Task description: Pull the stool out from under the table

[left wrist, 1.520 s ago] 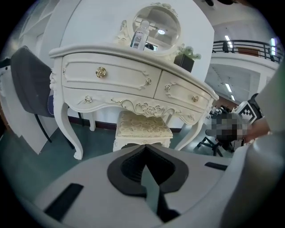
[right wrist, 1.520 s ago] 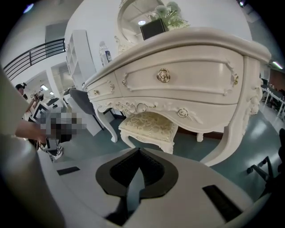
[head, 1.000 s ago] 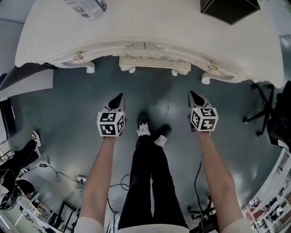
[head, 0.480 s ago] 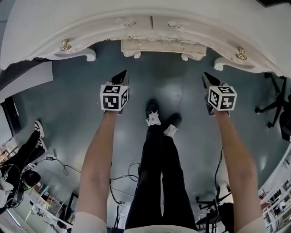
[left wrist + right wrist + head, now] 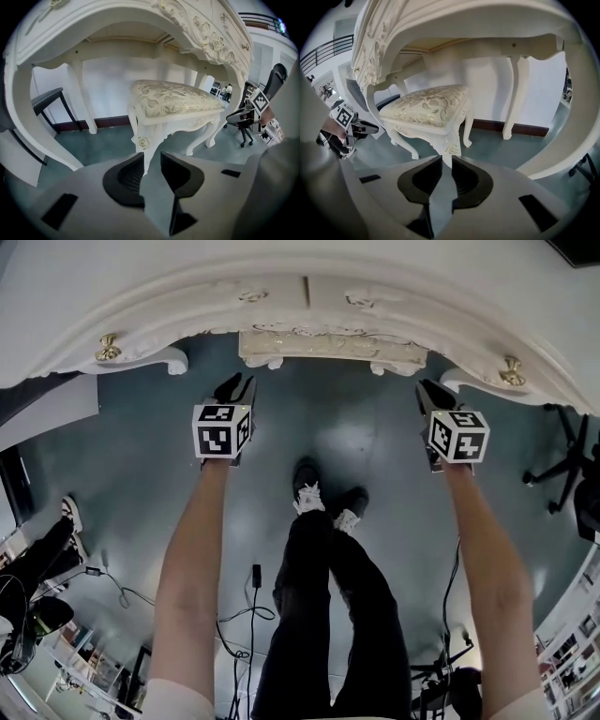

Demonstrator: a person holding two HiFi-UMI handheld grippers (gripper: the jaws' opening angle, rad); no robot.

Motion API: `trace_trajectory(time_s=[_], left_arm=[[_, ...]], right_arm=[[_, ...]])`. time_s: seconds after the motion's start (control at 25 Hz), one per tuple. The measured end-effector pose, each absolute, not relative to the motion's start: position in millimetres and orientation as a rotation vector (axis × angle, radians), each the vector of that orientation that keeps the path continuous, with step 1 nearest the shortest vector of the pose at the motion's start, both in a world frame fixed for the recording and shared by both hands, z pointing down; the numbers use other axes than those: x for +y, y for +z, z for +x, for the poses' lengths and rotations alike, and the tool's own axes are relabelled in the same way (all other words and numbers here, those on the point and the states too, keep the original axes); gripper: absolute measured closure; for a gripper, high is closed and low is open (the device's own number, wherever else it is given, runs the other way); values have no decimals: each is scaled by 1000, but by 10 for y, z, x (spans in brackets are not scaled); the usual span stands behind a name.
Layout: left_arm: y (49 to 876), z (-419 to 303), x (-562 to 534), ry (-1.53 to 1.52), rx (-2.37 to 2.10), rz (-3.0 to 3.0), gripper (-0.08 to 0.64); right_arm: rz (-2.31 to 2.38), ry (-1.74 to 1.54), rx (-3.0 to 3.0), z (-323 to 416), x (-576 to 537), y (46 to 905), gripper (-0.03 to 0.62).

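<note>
The cream carved stool (image 5: 328, 345) with a gold-patterned seat (image 5: 176, 101) stands tucked under the white ornate table (image 5: 187, 296). Only its front rail shows in the head view. My left gripper (image 5: 234, 388) hangs in the air just before the stool's left front corner. Its jaws have just been opening, with nothing between them (image 5: 152, 157). The stool's left front leg (image 5: 140, 143) stands beyond the gap. My right gripper (image 5: 431, 392) hovers by the right front corner. Its jaws have also just been opening to a narrow gap (image 5: 446, 161), empty, in line with the right front leg (image 5: 452, 150).
The table's curved legs (image 5: 28, 126) (image 5: 572, 140) flank the stool. My legs and shoes (image 5: 323, 502) stand behind the grippers. A black office chair (image 5: 562, 456) is at the right, cables (image 5: 248, 606) lie on the floor, and a dark chair (image 5: 51, 101) stands at the left.
Both grippers have moved down and forward toward the stool under the table's edge. The left jaws have parted. The things on the tabletop have left the head view.
</note>
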State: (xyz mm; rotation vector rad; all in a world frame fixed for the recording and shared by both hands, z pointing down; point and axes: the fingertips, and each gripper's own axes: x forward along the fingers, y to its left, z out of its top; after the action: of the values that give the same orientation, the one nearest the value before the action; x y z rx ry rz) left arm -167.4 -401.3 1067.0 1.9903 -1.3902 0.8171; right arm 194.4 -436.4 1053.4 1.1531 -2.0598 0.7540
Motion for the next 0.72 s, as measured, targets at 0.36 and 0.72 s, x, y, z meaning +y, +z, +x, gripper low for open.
trace_trajectory(time_s=[0.36, 0.72], left_arm=[[10952, -1711, -4270, 758, -1348, 2009, 314], [11156, -1551, -4517, 857, -1236, 2155, 227]], right_arm=[[1124, 725, -2071, 1933, -4551, 10837, 333], [953, 672, -2067, 1682, -4687, 11103, 287]])
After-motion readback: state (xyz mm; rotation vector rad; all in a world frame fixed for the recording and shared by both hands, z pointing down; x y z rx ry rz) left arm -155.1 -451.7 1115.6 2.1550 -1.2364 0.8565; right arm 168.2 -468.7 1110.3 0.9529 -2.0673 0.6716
